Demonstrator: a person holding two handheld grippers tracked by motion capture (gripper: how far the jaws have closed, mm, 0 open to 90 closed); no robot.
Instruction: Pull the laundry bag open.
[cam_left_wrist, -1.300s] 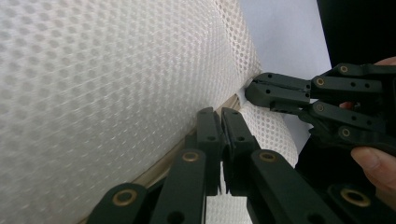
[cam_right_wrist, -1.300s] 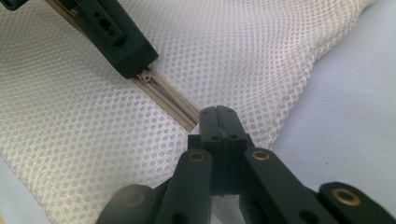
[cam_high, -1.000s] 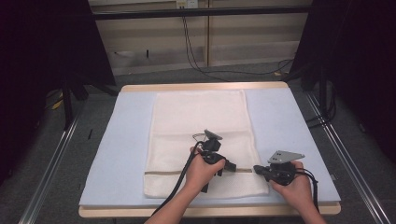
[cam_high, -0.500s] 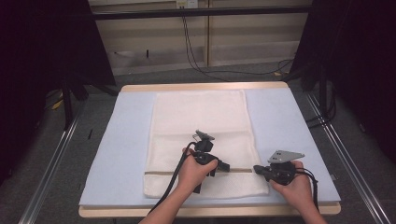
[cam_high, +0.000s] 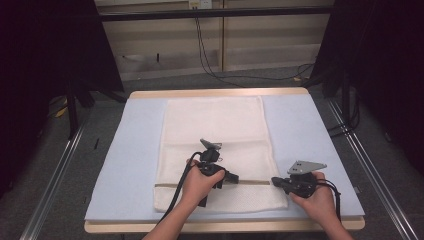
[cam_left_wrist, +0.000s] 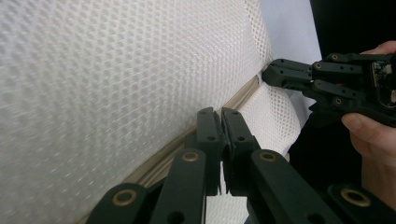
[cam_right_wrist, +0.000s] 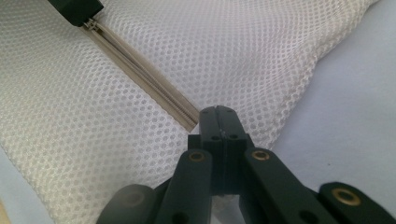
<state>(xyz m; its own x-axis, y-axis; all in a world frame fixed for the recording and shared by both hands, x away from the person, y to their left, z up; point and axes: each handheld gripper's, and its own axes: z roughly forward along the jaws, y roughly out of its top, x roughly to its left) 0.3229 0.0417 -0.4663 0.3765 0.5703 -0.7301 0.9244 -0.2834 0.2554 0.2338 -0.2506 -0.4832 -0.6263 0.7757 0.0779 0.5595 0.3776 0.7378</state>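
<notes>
White mesh laundry bag (cam_high: 215, 135) lay flat on the blue-covered table (cam_high: 125, 165), left gripper (cam_left_wrist: 221, 122) clenched on its zipper (cam_right_wrist: 140, 74), right gripper (cam_right_wrist: 219, 116) pinching the bag's edge at the zipper's end.

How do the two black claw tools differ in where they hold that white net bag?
The left gripper sits mid-bag, pinching along the beige zipper; the right gripper pinches the mesh bag at its right edge, where the zipper ends. The left tilts inward over the fabric; the right stays by the edge. Both are closed and hand-held.
</notes>
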